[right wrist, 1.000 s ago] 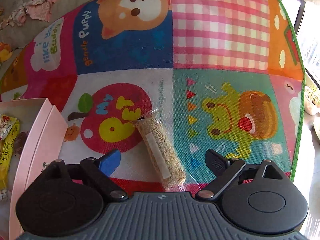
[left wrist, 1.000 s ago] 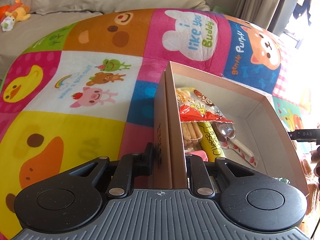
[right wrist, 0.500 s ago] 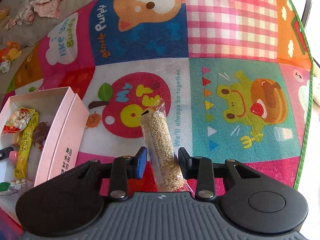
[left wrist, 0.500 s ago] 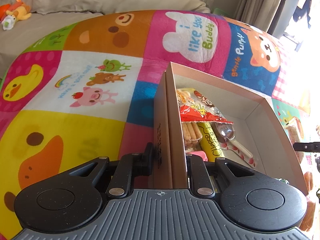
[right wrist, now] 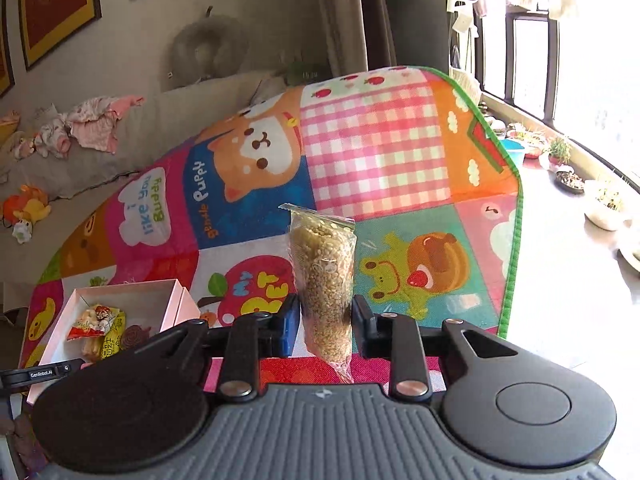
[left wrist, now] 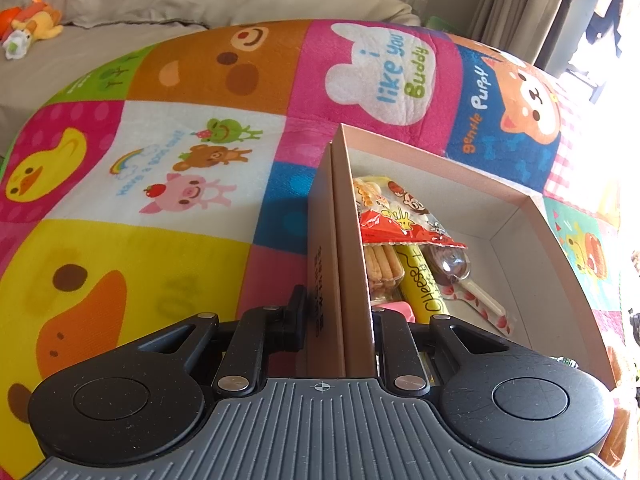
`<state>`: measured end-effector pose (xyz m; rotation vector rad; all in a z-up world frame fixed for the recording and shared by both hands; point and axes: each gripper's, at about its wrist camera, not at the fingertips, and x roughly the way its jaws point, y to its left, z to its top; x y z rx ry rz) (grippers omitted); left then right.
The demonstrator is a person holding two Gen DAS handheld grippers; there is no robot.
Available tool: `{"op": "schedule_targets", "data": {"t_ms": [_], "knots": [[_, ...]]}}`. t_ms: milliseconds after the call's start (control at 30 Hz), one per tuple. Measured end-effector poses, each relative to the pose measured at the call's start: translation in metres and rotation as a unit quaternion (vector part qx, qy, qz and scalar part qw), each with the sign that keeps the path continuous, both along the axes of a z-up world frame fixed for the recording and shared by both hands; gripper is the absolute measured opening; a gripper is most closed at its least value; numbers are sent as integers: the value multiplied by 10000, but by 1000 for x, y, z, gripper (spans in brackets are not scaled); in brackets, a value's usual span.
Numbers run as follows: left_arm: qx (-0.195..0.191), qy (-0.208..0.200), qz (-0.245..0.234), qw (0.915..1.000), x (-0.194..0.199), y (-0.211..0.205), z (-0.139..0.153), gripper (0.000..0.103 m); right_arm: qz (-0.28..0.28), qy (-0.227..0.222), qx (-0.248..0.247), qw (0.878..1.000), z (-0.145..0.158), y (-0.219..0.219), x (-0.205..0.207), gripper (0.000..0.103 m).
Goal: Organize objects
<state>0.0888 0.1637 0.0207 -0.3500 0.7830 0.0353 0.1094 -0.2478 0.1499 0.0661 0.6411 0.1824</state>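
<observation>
A pink cardboard box (left wrist: pixel 516 216) stands on the colourful play mat (left wrist: pixel 168 168). My left gripper (left wrist: pixel 340 312) is shut on the box's left wall. Inside lie a red snack packet (left wrist: pixel 396 216), a yellow cheese stick (left wrist: pixel 420 280) and a wrapped lollipop (left wrist: pixel 452 268). In the right wrist view my right gripper (right wrist: pixel 326 318) is shut on a clear packet of grain bar (right wrist: pixel 324 276), held upright and lifted off the mat. The same box (right wrist: pixel 132 300) sits low at the left in that view, with part of the left gripper (right wrist: pixel 40 374) at its near edge.
A grey sofa (right wrist: pixel 120 132) with crumpled clothes (right wrist: pixel 96 124) and soft toys (right wrist: pixel 24 208) runs behind the mat. The mat's green edge (right wrist: pixel 512 248) ends at a bright floor with potted plants (right wrist: pixel 560 152) along the window.
The right gripper closed on the grain packet that lay on the mat, then lifted it and tilted up so the sofa and window came into view. The left gripper kept its hold on the box wall.
</observation>
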Motion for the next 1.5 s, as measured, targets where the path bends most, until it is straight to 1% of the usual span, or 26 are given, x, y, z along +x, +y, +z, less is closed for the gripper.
{"op": "schedule_targets", "data": {"t_ms": [33,100,200,333,367,467,533,600,800,833,1067,1133,1233,1333,1400,1500], "knots": [[-2,-2,-3,10000,0,0,0,20,3,-46,-22,10000,4,-3,-11,27],[-12,-8,-2,10000,-1,0,0,20,42,15,-83,10000,7,-7,-32,27],[-33,-21,-3,10000,-1,1,-1,21,18,315,-224,9993,-2,-10,-60,27],[-67,-24,-38,10000,-1,3,-1,21,-126,885,-308,9955,-30,-18,-91,27],[-73,-23,-44,10000,-1,3,-1,21,-155,997,-287,9945,-36,-21,-93,27],[-60,-12,-52,10000,-1,3,0,21,-267,1498,-272,9880,-67,-25,-96,27],[-55,-3,-58,10000,0,3,0,21,-277,1620,-253,9861,-82,-25,-91,28],[-45,7,-59,10000,0,2,0,21,-272,1640,-189,9859,-88,-24,-83,28],[-46,21,-37,10000,1,2,0,20,-261,1633,-502,9849,-105,-13,-60,29],[-42,24,-33,10000,1,2,0,20,-271,1660,-488,9845,-107,-14,-59,29],[-32,42,14,10000,0,1,1,20,-275,1877,-181,9817,-113,-23,-72,30],[-38,44,22,10000,0,1,1,20,-363,1894,-230,9810,-116,-24,-78,30],[-44,54,10,10000,0,1,1,20,-482,1768,-333,9825,-113,-25,-84,31],[-47,53,14,10000,-1,1,1,20,-488,1571,-363,9857,-101,-23,-88,36],[-57,55,24,10000,-1,1,1,20,-443,1432,-431,9878,-93,-18,-91,43],[-58,60,26,10000,-2,0,1,20,-310,1293,-432,9902,-84,-11,-94,56]]}}
